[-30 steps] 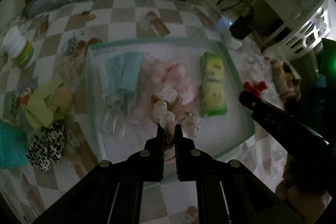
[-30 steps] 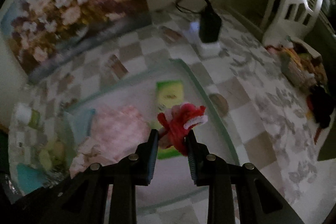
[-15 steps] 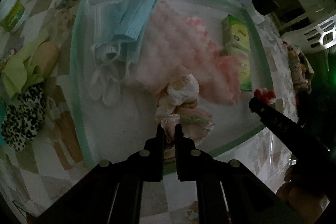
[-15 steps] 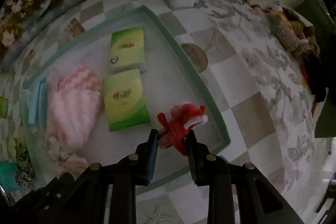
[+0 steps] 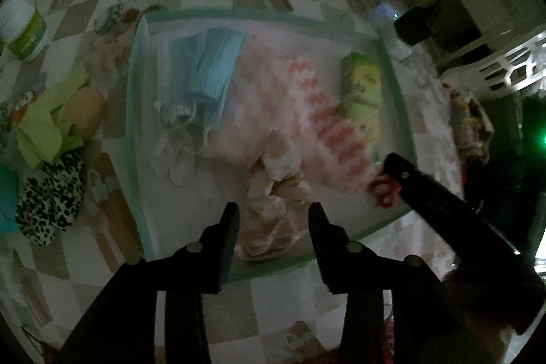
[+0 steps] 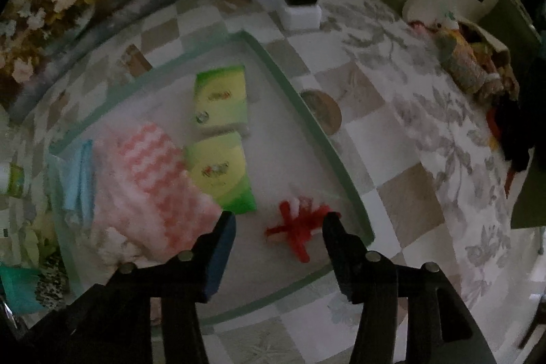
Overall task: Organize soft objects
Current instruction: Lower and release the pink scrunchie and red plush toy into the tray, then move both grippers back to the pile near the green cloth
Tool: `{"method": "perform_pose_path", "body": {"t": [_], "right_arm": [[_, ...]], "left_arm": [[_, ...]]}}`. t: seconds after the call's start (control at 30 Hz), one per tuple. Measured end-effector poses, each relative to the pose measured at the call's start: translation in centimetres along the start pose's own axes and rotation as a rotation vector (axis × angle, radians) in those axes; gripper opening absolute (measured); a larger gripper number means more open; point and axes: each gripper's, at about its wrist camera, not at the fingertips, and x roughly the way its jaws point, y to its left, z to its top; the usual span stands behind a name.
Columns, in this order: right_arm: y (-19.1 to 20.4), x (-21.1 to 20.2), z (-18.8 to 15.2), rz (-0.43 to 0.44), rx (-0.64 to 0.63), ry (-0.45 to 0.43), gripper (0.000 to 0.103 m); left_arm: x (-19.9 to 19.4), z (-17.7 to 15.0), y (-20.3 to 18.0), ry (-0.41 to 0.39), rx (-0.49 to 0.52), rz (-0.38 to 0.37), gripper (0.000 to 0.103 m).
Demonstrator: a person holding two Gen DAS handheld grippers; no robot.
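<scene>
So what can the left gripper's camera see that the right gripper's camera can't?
Only the left wrist view shows the beige patterned cloth between the opening left gripper fingers, plus the leopard-print item outside the tray.

Only the right wrist view shows both green packets fully, and the round brown disc on the tablecloth.

Both show the green-rimmed tray, pink striped cloth, blue cloth, and red fuzzy toy below the opening right gripper.

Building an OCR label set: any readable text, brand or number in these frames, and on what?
None legible.
Two green packs: red logo marks, too blurred to read.
White jar with green label: print too small and dim.
</scene>
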Motion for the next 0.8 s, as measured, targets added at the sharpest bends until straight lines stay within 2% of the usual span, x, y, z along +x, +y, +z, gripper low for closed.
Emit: {"method": "perform_pose_path", "body": {"t": [0.1, 0.2, 0.47, 0.57, 0.7, 0.73, 0.8], "right_arm": [[0.9, -1.3, 0.0, 0.025, -0.022, -0.035, 0.061], [1.7, -2.1, 0.0, 0.044, -0.041, -0.057, 0.065], [3.0, -2.5, 0.1, 0.045, -0.091, -0.079, 0.076], [3.6, -2.3, 0.0, 0.046, -0.124, -0.077, 0.077], [4.2, -2.2, -0.1, 0.044, -0.145, -0.072, 0.078], [4.2, -2.2, -0.1, 0.042, -0.149, -0.073, 0.082], [4.3, -2.3, -0.2, 0.035, -0.149, -0.082, 0.092]], "left_arm": [[-1.4, 0.6, 0.1, -0.048, 0.002, 0.0, 0.061], [-2.6, 1.0, 0.7, -0.102, -0.007, 0.041, 0.069], [-3.5, 1.8, 2.9, -0.148, -0.059, 0.117, 0.072], [-3.7, 2.0, 3.2, -0.166, -0.066, 0.144, 0.084], [-3.6, 2.0, 3.6, -0.187, -0.087, 0.158, 0.086], [-3.5, 2.1, 3.8, -0.193, -0.097, 0.164, 0.088], [-3.7, 2.2, 4.5, -0.21, -0.124, 0.188, 0.098]]}}
